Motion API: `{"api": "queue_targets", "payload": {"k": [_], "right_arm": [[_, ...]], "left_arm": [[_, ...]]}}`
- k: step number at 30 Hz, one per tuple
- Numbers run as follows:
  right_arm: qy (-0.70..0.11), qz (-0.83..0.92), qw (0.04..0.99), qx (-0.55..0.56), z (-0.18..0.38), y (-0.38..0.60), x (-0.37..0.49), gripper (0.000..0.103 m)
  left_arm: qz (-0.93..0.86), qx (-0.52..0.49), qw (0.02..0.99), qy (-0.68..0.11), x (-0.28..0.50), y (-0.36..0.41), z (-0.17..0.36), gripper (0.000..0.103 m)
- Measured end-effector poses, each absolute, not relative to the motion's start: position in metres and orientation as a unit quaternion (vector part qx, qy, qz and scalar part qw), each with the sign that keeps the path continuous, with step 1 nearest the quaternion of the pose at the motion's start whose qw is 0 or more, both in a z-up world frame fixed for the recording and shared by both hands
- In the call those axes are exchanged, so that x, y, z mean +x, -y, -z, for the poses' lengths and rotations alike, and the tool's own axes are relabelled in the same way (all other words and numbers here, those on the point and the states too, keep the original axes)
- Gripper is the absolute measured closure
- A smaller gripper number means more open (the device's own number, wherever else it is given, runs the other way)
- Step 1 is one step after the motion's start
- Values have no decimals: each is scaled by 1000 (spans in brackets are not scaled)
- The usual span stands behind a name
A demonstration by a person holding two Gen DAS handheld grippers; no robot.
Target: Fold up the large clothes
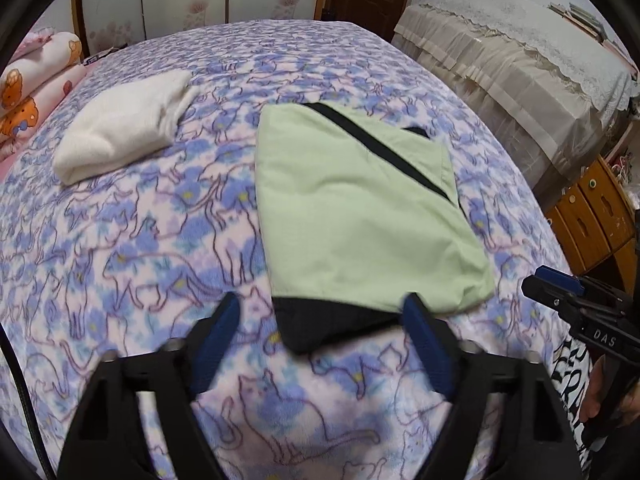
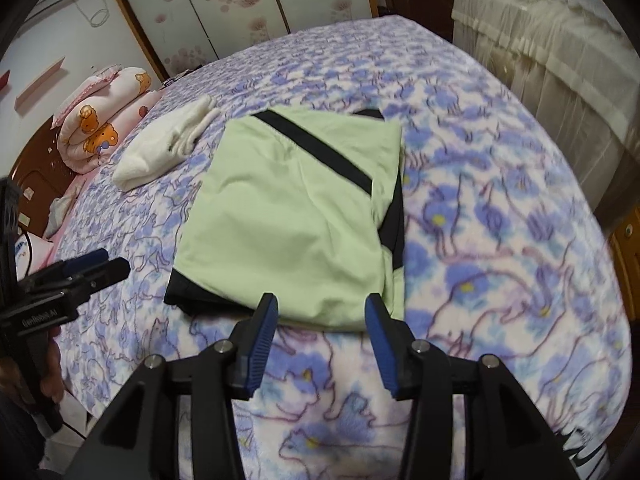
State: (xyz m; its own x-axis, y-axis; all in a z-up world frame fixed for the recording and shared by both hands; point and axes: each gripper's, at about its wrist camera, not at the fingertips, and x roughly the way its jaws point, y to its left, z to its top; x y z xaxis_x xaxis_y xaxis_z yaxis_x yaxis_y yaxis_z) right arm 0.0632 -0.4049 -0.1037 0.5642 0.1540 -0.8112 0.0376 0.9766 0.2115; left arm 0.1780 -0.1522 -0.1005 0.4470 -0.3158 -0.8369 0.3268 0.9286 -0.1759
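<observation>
Green garment [image 1: 360, 204], black-trimmed, lying folded on bedspread [image 1: 140, 240] beside white bundle [image 1: 120, 120]. Left gripper [image 1: 320, 312] and right gripper [image 2: 322, 308] hovering with jaws parted, gripping nothing. Advisable: lifting clear without snagging the near edge.

Folded green garment [image 2: 292, 216] with black trim, flat on cat-print bedspread [image 2: 500, 208]. Right gripper [image 2: 321, 306] near its near edge, jaws apart, empty. White folded cloth [image 2: 160, 152] far left. Left gripper [image 2: 100, 266] at left.
</observation>
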Motion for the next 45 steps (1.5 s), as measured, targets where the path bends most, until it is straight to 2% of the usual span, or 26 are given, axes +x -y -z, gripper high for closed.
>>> {"api": "queue_targets", "payload": {"k": [3,5,8,10,22,28,37,45], "right_arm": [[-460,-30,883,93,97,406,70,52],[-456,-29,885,92,94,409,75,41],[-449,-28,889,92,90,414,85,38],[-445,-24,891,89,90,417,92,38],[-427,-36,897,105,128,444,139,37],[-461,-28,880,115,159,457,158,37],[-496,-85,840,204,203,478,179,37],[-508,-139,805,273,232,477,210,35]], "left_arm": [[182,-4,853,-489,189,153,96,11],[182,-9,850,-494,198,153,96,10],[179,-13,851,-493,208,155,97,5],[180,-15,854,-488,214,156,98,1],[196,-56,858,-471,262,160,134,1],[194,-77,837,-506,285,155,163,1],[209,-126,780,-577,307,148,219,1],[232,-146,775,-570,319,154,237,1]]}}
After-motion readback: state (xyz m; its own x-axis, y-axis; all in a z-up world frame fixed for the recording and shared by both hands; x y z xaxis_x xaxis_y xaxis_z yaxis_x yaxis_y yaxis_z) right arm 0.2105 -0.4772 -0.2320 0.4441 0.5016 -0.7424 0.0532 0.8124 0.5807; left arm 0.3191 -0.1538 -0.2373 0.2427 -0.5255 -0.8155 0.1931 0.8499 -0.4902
